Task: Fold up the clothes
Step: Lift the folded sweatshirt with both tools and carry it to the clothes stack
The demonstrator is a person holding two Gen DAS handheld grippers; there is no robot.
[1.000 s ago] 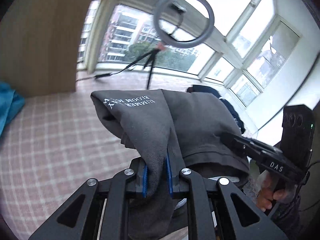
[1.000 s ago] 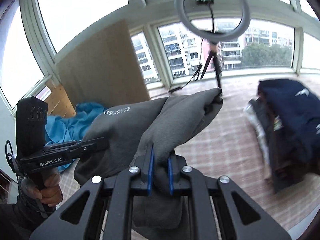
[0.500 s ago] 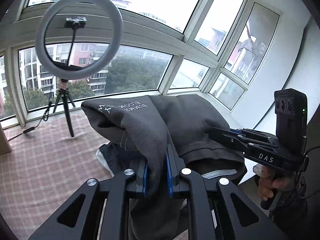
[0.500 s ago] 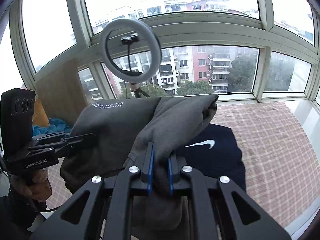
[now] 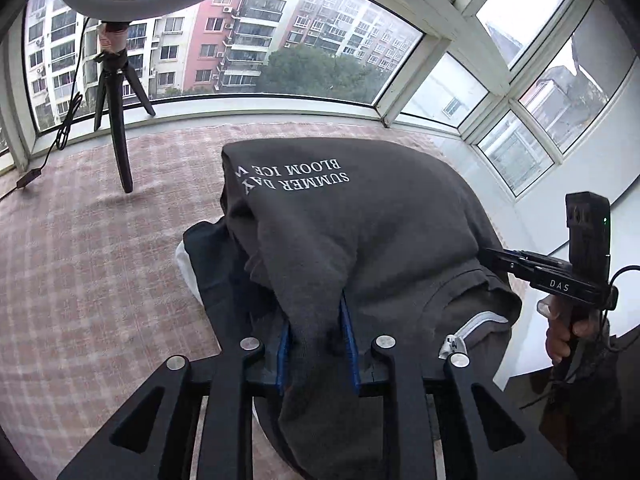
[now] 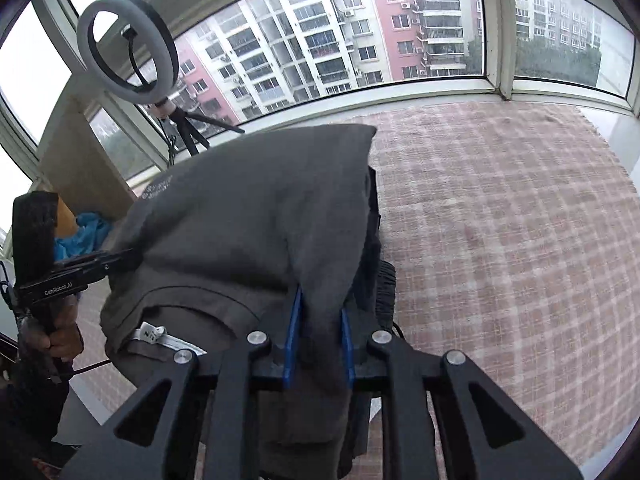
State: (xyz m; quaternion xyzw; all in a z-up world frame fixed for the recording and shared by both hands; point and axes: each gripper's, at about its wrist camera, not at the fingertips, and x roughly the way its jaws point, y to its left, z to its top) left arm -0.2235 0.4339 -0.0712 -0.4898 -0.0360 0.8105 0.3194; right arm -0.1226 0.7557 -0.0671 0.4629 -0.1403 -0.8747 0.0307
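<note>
Two grippers share the load: the left gripper (image 5: 316,340) and right gripper (image 6: 318,340) each pinch an end of the folded grey sweatshirt (image 5: 360,224), keeping it flat above the dark pile (image 5: 224,264) on the checked cloth (image 6: 500,220).

Two grippers: left gripper (image 5: 316,320), right gripper (image 6: 318,320), two blue-padded fingers (image 5: 283,344) each, so four fingers. One grey sweatshirt (image 5: 352,232) with white lettering, pinched by both. At least one dark garment (image 5: 224,264) underneath; exact number in that stack unclear. One blue cloth (image 6: 82,236) at far left. One ring light (image 6: 127,50) on one tripod (image 5: 114,92). One checked pink cloth (image 6: 500,220) covering the surface. One wooden board (image 6: 84,160) against the window.
</note>
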